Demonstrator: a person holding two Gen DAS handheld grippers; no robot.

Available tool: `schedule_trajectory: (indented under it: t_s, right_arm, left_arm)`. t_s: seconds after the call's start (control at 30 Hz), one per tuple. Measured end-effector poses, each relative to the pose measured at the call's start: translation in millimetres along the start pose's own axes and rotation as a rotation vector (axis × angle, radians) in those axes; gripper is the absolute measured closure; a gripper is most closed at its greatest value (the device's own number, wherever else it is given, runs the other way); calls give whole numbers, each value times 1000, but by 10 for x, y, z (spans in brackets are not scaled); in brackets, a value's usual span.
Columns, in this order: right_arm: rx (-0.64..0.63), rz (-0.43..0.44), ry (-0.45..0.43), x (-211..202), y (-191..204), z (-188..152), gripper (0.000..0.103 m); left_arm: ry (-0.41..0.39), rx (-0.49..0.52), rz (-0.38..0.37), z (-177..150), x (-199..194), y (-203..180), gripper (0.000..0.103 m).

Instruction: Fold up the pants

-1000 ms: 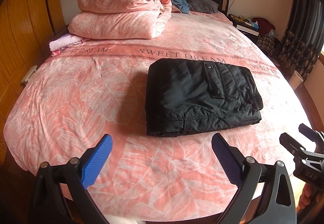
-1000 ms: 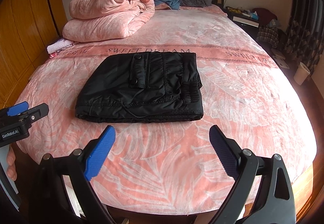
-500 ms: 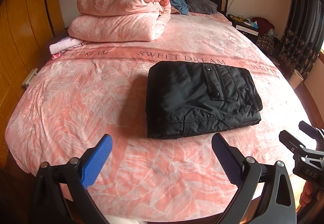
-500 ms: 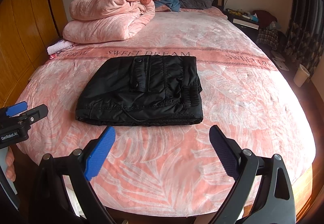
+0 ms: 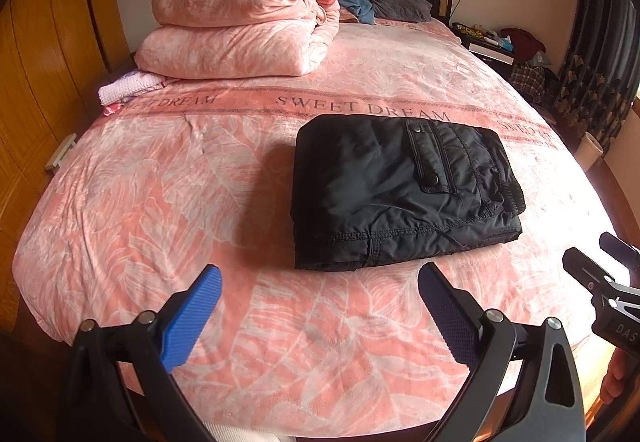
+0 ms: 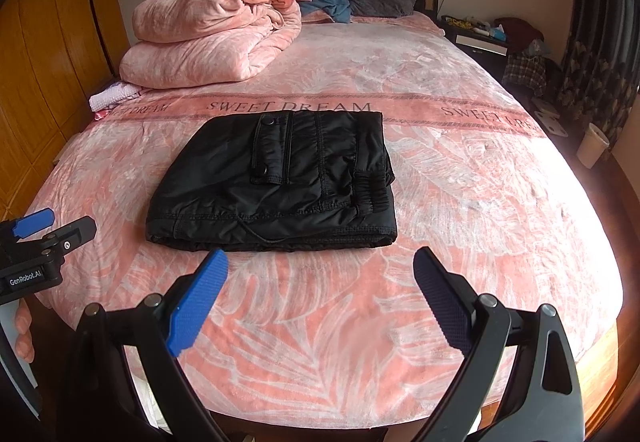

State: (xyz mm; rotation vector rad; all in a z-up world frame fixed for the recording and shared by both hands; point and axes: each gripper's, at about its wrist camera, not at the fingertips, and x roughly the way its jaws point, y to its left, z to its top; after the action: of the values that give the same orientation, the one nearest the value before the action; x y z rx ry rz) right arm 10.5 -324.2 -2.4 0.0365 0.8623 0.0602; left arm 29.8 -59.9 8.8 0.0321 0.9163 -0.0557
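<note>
Lowest in each frame, the left gripper (image 5: 320, 306) and right gripper (image 6: 320, 294) hang clear of the bed (image 6: 460, 178), jaws spread and empty. Mid-frame, the pants (image 6: 276, 182) lie as one squared black bundle, so folding looks complete. Best to draw both grippers straight away and leave the stack undisturbed. Count: two grippers, one pants bundle, one quilt (image 6: 208, 34) upper left.

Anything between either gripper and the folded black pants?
Nothing visible. Only bare pink bedspread lies between the open right gripper, the open left gripper and the black pants.
</note>
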Motion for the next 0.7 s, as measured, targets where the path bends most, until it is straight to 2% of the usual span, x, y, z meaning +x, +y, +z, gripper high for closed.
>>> schedule_trajectory:
  t_s: [0.7]
  right_arm:
    - [-3, -8, 6, 31, 9, 8, 9]
  left_arm:
    - [8, 6, 2, -13, 57, 34, 4]
